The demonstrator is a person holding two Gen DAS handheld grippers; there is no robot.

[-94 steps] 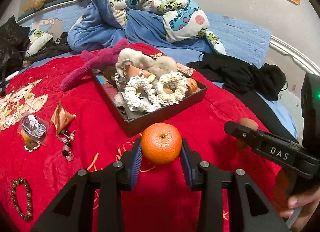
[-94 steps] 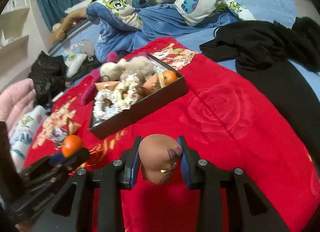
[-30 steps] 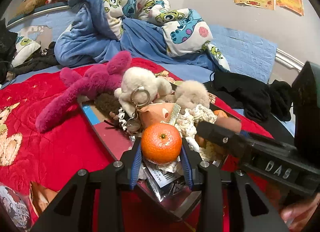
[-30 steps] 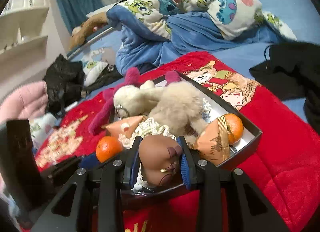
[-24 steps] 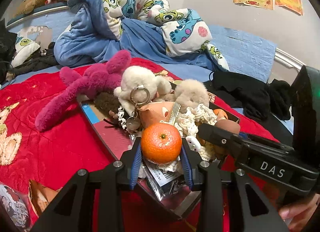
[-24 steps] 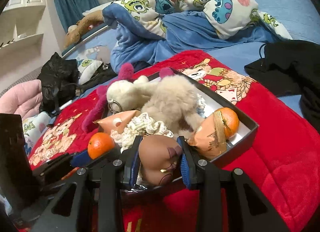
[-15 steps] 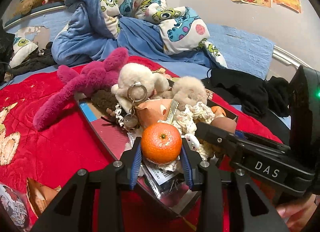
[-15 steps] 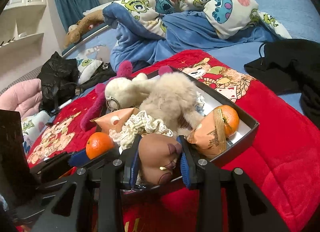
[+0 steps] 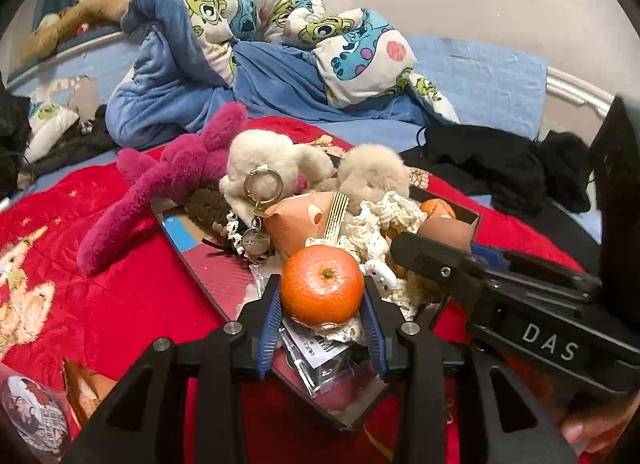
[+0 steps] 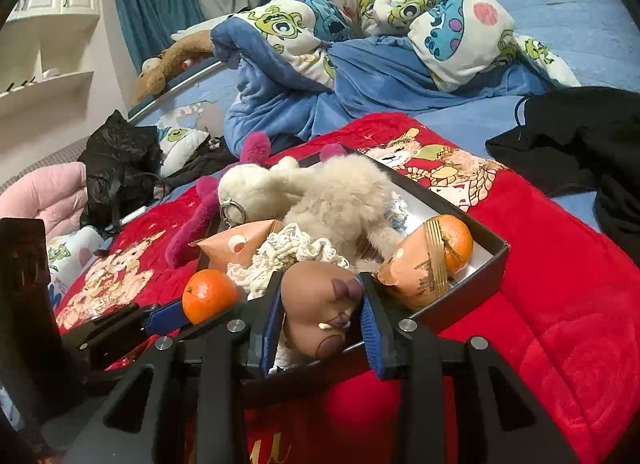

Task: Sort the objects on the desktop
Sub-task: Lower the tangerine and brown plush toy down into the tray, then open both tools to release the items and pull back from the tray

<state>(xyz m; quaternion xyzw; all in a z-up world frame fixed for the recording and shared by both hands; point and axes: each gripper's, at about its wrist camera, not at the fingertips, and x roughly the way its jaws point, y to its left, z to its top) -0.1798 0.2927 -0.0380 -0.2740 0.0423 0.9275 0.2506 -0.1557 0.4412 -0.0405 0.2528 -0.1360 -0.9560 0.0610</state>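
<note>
My left gripper [image 9: 322,292] is shut on a tangerine [image 9: 320,276] and holds it just over the near corner of a dark shallow box [image 9: 212,264]. The right wrist view shows that tangerine [image 10: 210,296] at the left, still between the blue pads. My right gripper [image 10: 320,288] holds a brown squishy toy [image 10: 320,308] over the box's near wall [image 10: 472,284]. Its jaws are opening, and the pads still touch the toy's sides. In the left wrist view, the right gripper's finger [image 9: 440,264] reaches in from the right with the brown toy [image 9: 444,229] behind it.
The box is piled with a cream plush [image 9: 272,155], a beige plush [image 10: 340,191], white lace [image 10: 288,248], orange paper packets [image 10: 416,272] and another tangerine [image 10: 458,242]. A pink plush [image 9: 160,183] hangs over its far side. Black clothes [image 10: 580,151] lie right on the red quilt [image 10: 540,264].
Both grippers came from over the red quilt to over the box, each carrying its object. In the last second they hardly moved; the brown toy tilted slightly between the right pads.
</note>
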